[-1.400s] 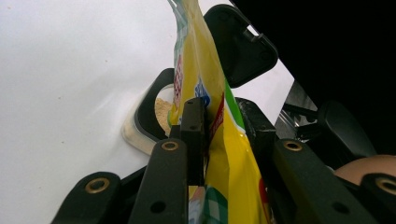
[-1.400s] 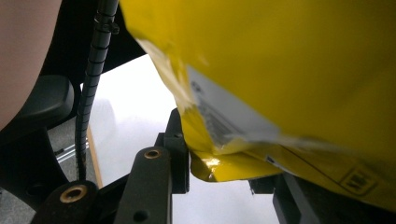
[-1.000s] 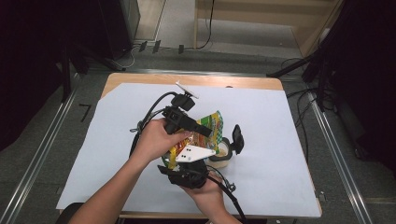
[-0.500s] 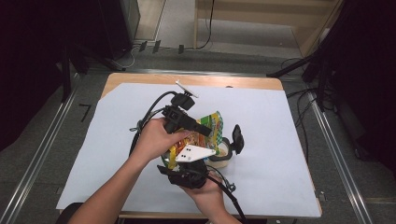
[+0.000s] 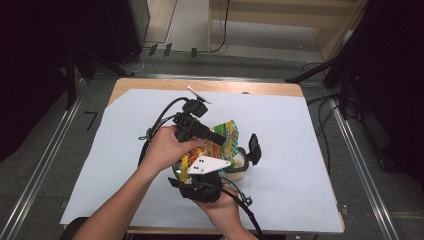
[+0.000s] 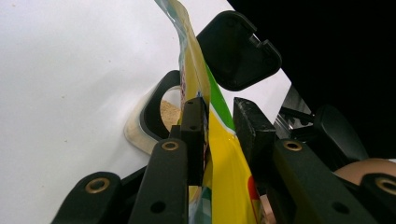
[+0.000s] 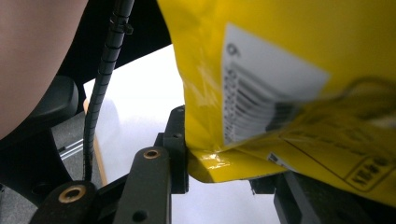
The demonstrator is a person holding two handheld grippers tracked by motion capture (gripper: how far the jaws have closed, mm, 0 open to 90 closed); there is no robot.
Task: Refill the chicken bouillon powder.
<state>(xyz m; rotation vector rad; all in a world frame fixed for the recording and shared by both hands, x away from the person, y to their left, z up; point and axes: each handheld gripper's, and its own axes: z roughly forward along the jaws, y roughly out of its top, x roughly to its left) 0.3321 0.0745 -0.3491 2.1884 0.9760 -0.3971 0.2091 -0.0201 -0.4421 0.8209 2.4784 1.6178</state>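
A yellow and green snack bag (image 5: pixel 227 132) hangs tilted over a small round container (image 5: pixel 241 165) whose black lid (image 5: pixel 254 149) is flipped open. My left gripper (image 5: pixel 218 137) is shut on the bag's upper part. In the left gripper view the bag (image 6: pixel 219 154) stands between the pads (image 6: pixel 195 126), above the container's black rim (image 6: pixel 153 105), its beige powder (image 6: pixel 170 112) and the lid (image 6: pixel 238 51). My right gripper (image 5: pixel 202 175) grips the bag from below. In the right gripper view its jaws (image 7: pixel 229 161) pinch the bag's bottom corner (image 7: pixel 261 93), where a barcode label shows.
A white sheet (image 5: pixel 310 130) covers the wooden table (image 5: pixel 150 85). Cables (image 5: pixel 160 122) trail from both grippers. Metal rails (image 5: pixel 360 175) run along the table's sides, and dark stands sit on the floor beyond.
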